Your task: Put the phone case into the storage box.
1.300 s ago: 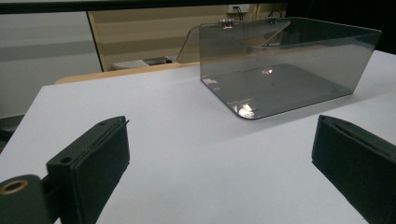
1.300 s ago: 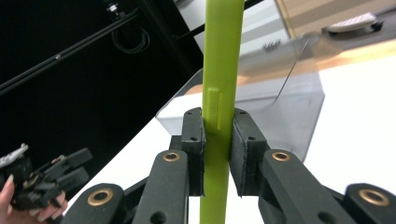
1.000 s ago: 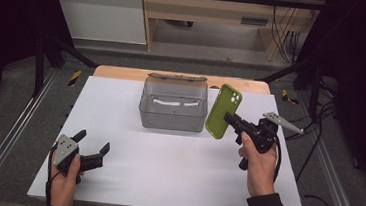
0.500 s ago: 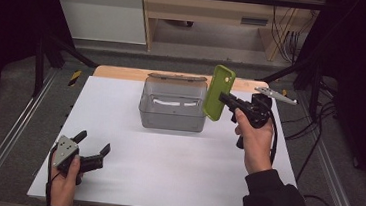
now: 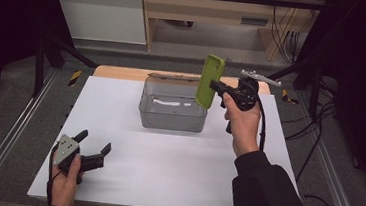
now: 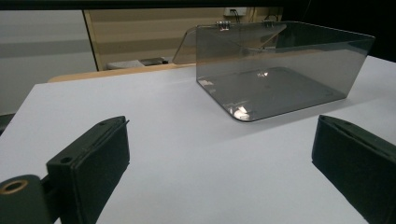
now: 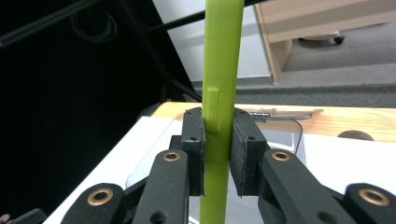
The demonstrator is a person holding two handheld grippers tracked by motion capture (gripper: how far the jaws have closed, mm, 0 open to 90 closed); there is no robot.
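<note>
The green phone case (image 5: pixel 209 81) is held upright in the air, above the right end of the clear plastic box (image 5: pixel 173 110). Judged by its thin edge and matte skin, it is light, slightly flexible and fairly grippy; it is unlikely to break, but could bow or pivot if pinched at one corner. The right gripper (image 7: pixel 218 154) is clamped on its narrow side edge, pads flat on both faces just beside the raised side button. That hold seems sound: mid-edge, clear of the camera cut-out. The box stands open on the white tabletop (image 5: pixel 164 181), lid tipped back. The left gripper (image 5: pixel 93 149) rests near the tabletop's front left corner, jaws apart, holding nothing.
</note>
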